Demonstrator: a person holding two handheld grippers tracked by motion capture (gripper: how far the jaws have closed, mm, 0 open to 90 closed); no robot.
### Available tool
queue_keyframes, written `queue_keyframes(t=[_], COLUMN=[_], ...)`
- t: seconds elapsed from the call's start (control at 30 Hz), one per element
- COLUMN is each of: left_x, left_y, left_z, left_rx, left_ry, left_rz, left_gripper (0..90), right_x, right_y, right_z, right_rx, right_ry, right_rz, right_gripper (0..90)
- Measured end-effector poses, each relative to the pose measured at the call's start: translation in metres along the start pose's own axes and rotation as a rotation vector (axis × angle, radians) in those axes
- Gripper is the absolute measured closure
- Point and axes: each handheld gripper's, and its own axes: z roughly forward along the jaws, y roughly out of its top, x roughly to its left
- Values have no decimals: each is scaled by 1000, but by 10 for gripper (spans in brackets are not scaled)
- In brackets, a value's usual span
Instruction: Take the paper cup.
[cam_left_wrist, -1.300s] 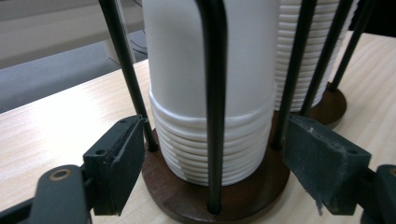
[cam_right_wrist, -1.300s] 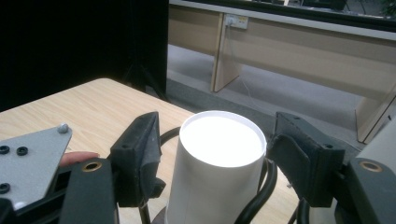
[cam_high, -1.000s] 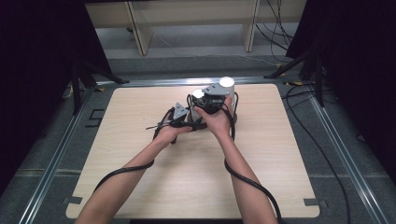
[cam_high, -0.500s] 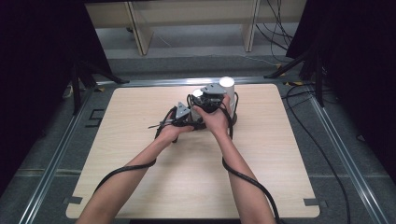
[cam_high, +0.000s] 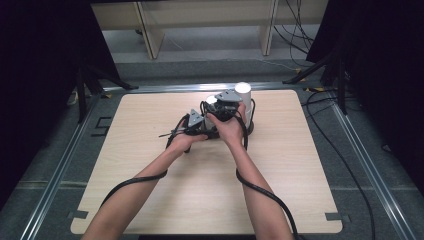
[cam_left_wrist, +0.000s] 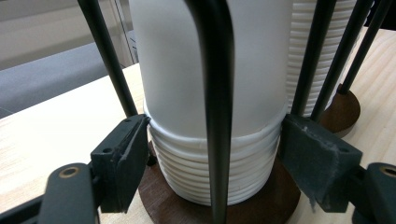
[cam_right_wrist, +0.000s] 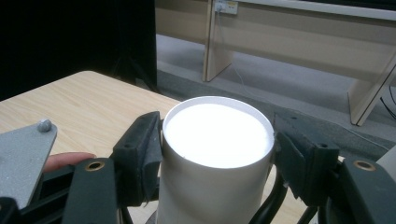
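Note:
A stack of upside-down white paper cups (cam_left_wrist: 210, 60) stands on a round brown base (cam_left_wrist: 280, 196) inside black wire rods (cam_left_wrist: 212, 93). My left gripper (cam_left_wrist: 215, 149) is shut on the ribbed rims low on that stack, one pad on each side. My right gripper (cam_right_wrist: 217, 149) is shut on the top cup (cam_right_wrist: 217, 135), and its jaws have just been closing further on it. In the high view both grippers meet at the cup holder: the left gripper (cam_high: 206, 129) sits low and the right gripper (cam_high: 220, 107) sits above it by the cup top (cam_high: 211, 100).
A second, taller stack of cups (cam_high: 242, 92) stands just right of the held one, on its own base (cam_left_wrist: 346, 105). The holder sits at the far middle of the wooden table (cam_high: 150, 150). Cables (cam_high: 260, 192) trail back along both forearms. Wooden furniture legs (cam_right_wrist: 369, 93) stand beyond the table.

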Motion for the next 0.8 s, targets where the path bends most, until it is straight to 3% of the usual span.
queue_keyframes(t=[0.1,0.47,0.5,0.63,0.67,0.7,0.8], left_x=[0,0,0,-1,-1,-1,-1], left_y=[0,0,0,0,0,0,0], left_z=[0,0,0,0,0,0,0], left_rx=[1,3,-4,-4,-3,-1,-2], left_ry=[0,5,7,7,7,6,5], left_rz=[0,3,3,4,5,7,9], left_gripper=[243,245,246,247,247,247,246], right_x=[1,3,5,6,4,5,6], right_y=[1,-1,-1,0,0,0,-1], right_z=[-2,3,5,5,6,5,5], right_rx=[3,31,32,38,23,31,24], right_ry=[3,-24,-19,-35,-39,-43,-46], right_rz=[30,23,56,53,10,37,42], right_gripper=[365,338,338,340,343,348,352])
